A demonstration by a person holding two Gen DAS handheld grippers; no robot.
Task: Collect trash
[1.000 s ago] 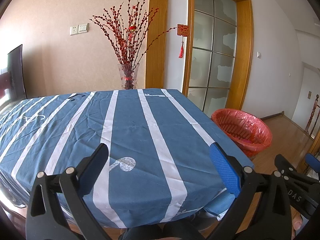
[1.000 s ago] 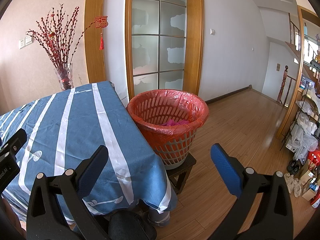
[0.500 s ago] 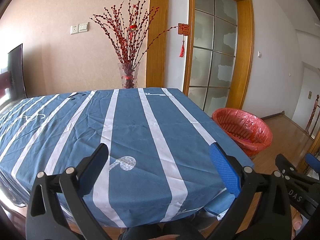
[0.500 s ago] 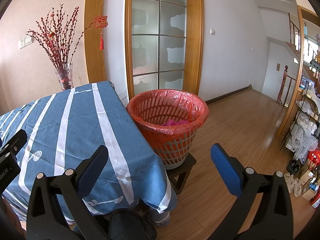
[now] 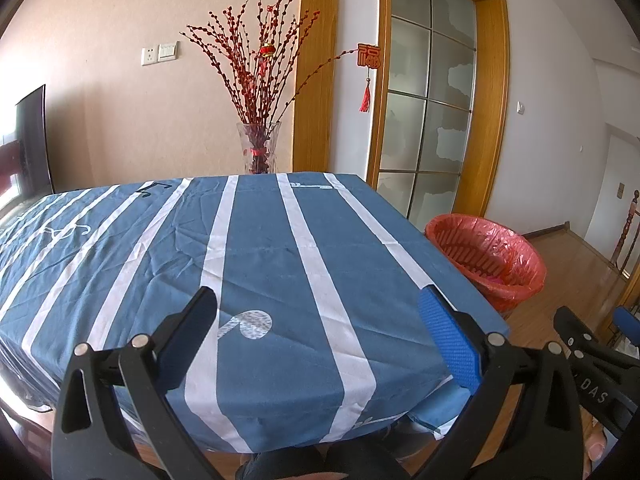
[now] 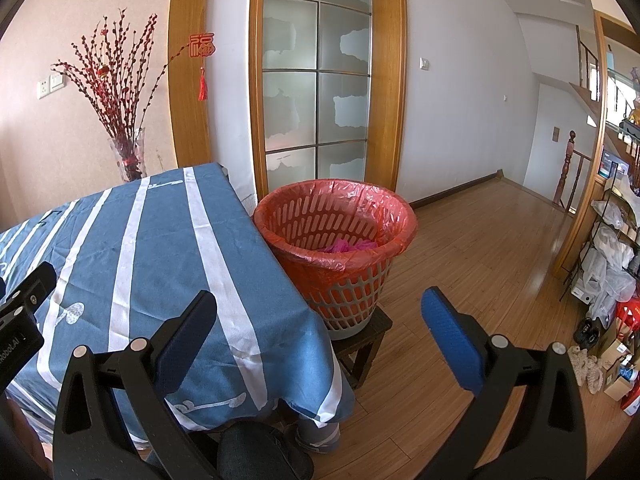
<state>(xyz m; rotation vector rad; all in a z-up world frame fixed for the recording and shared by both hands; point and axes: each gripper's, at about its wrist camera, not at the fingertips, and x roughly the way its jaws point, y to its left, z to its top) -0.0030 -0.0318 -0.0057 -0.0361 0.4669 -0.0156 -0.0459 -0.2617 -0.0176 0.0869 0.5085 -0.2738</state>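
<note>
The left gripper (image 5: 318, 330) hovers over the near edge of the worktop (image 5: 280, 248), its two fingers spread wide with nothing between them; the blue striped cloth below shows only its printed pattern. The right gripper (image 6: 320, 334) is also spread wide and holds nothing, hanging off the worktop's right edge and facing the trash basket (image 6: 340, 256). That basket, lined with a red plastic bag, stands on a small dark stool (image 6: 366, 340) on the wooden floor, just beside the right side of the worktop. A bit of pink trash (image 6: 350, 246) lies inside it. At the far edge of the worktop a glass vase (image 5: 258, 148) of red berry branches stands against the wall. Far right in the right wrist view, a rack (image 6: 614, 240) carries bags and boxes.
</note>
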